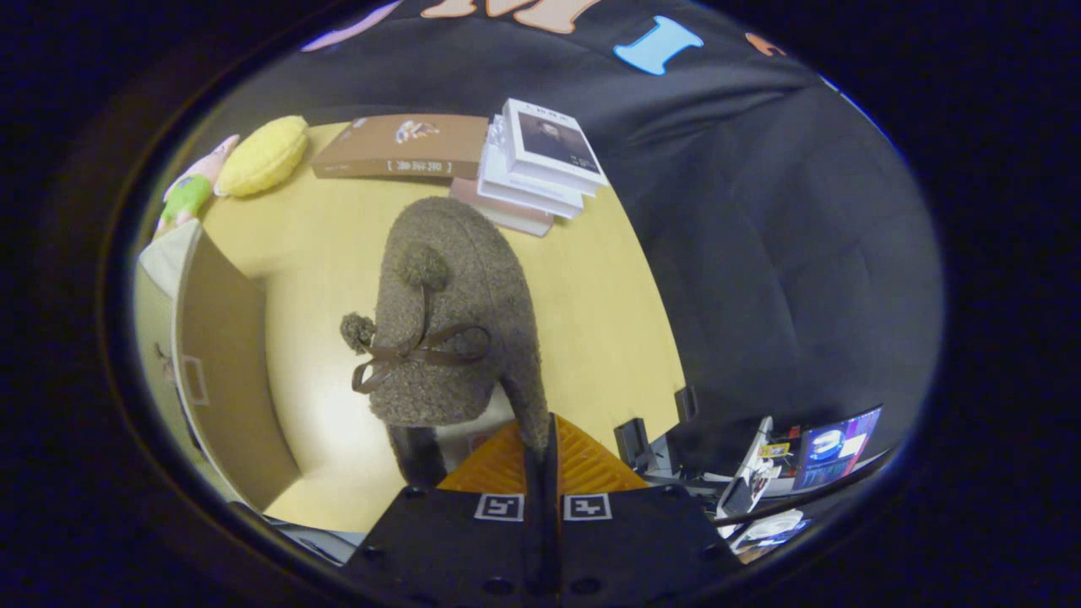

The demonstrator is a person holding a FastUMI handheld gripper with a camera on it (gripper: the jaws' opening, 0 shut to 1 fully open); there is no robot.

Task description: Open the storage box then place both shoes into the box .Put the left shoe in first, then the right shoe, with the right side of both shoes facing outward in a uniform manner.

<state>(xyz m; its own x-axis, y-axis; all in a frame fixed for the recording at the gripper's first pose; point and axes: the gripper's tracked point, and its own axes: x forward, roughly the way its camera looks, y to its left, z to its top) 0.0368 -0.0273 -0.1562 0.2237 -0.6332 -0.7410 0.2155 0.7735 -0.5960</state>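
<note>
Your yellow wooden bench [591,321] carries the open brown cardboard storage box [224,371] beside the fingers. Your tool [540,452] is clamped together on the fuzzy brown pom-pom shoe [456,321], lifted above the bench.

The shoe's [452,312] heel rim is hidden between the gripper's [540,447] closed fingers (contact unseen); the box [224,371] is cut off.

Wall: black cloth [760,211], creased, behind and right of the worktop.
Worktop: pale yellow [583,304], glossy, catching light.
Clutter: stacked books [540,165], yellow cushion [263,155].
</note>
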